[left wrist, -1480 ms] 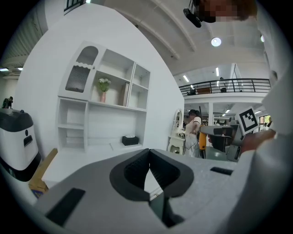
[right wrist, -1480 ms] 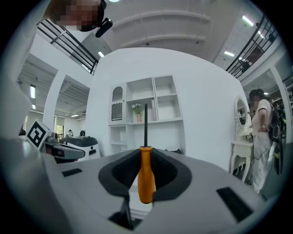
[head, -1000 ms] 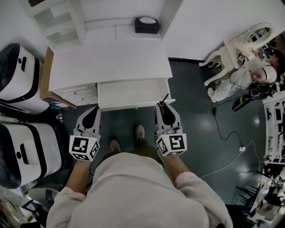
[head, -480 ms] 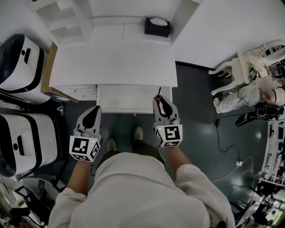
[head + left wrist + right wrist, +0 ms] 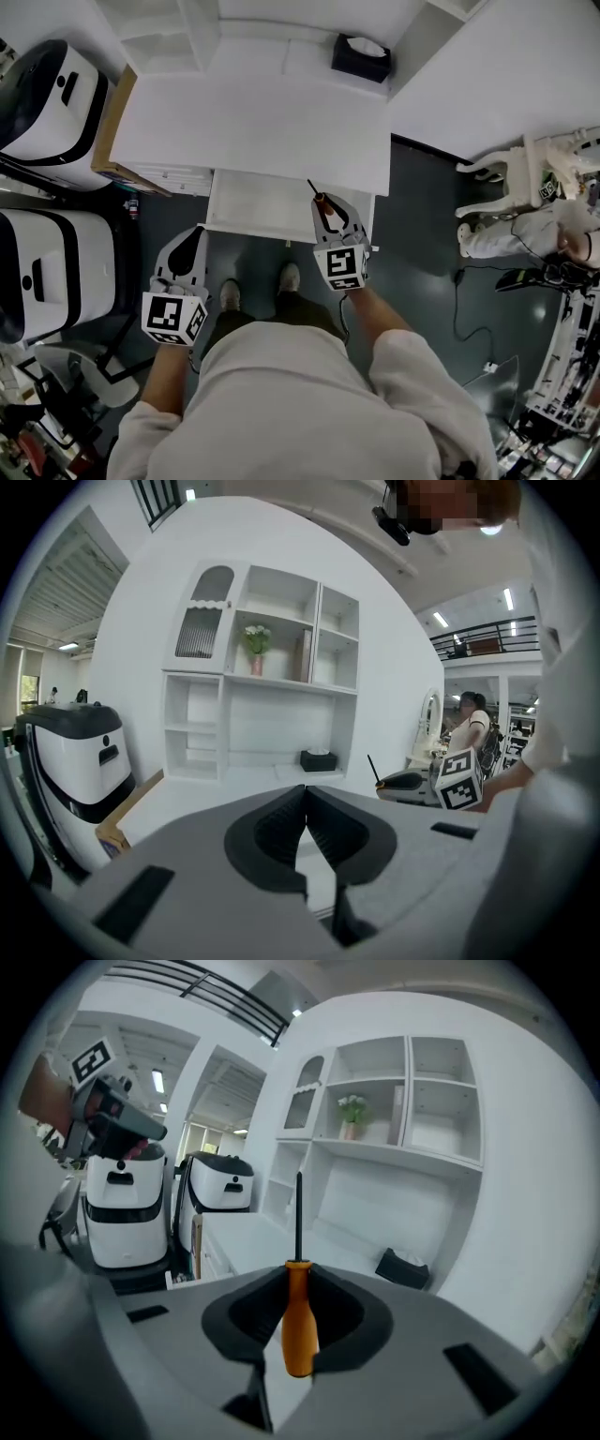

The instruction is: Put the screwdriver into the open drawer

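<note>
A screwdriver (image 5: 298,1321) with an orange handle and a thin black shaft is clamped upright between the pads of my right gripper (image 5: 298,1274). In the head view the screwdriver (image 5: 316,194) and the right gripper (image 5: 324,204) hang over the right part of the open white drawer (image 5: 258,232), shaft pointing toward the desk. My left gripper (image 5: 190,246) is below and left of the drawer front, over the dark floor. In the left gripper view the left gripper (image 5: 306,799) has its pads meeting at the tips with nothing between them.
The white desk top (image 5: 253,127) lies behind the drawer, with a black tissue box (image 5: 361,58) at its back. Two white machines (image 5: 42,108) and a cardboard box (image 5: 111,131) stand at the left. A white chair (image 5: 525,173) and cables are at the right. The person's feet (image 5: 291,277) are below the drawer.
The right gripper has carried the screwdriver forward and down, from in front of the drawer's right corner to over the drawer. The left gripper has shifted a little.
</note>
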`<state>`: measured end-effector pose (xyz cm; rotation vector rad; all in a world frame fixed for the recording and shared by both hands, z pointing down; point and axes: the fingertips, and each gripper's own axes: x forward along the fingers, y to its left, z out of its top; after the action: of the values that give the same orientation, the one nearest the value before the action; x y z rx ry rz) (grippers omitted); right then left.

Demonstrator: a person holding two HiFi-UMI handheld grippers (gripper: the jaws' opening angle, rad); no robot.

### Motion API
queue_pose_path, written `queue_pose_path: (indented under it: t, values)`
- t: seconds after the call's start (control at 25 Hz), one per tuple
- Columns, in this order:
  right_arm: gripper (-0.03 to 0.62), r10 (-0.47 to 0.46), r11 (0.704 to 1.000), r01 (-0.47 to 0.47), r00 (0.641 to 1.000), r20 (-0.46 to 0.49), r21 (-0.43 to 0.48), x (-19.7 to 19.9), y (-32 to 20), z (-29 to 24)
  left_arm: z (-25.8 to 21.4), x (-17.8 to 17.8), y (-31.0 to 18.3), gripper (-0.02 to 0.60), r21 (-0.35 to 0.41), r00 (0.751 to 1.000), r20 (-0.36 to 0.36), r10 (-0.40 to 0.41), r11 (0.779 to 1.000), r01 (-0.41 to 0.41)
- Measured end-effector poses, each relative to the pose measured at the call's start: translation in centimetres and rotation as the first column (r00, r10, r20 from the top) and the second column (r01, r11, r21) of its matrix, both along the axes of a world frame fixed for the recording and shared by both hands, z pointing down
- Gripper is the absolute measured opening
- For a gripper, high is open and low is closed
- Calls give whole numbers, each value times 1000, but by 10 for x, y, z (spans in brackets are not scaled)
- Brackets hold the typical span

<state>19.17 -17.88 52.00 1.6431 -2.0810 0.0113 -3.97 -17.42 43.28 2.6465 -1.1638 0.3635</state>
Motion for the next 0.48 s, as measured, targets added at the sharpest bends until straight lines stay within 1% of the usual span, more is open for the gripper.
queue_pose_path:
  t: [0.12,0.24,0.48]
  values:
    - [77,-58,997,54,996,-65,-62,-6,-8,31,4,-10,1,5,-11,999,12,-43,999,43]
    - [77,-114,988,101,987,-112,-115,-12,-14,59,6,-18,5,5,-20,997,22,-80,997,81]
    - [77,-220,962,181,958,-185,-204,-25,-29,109,17,-37,10,5,-43,987,47,-152,987,154]
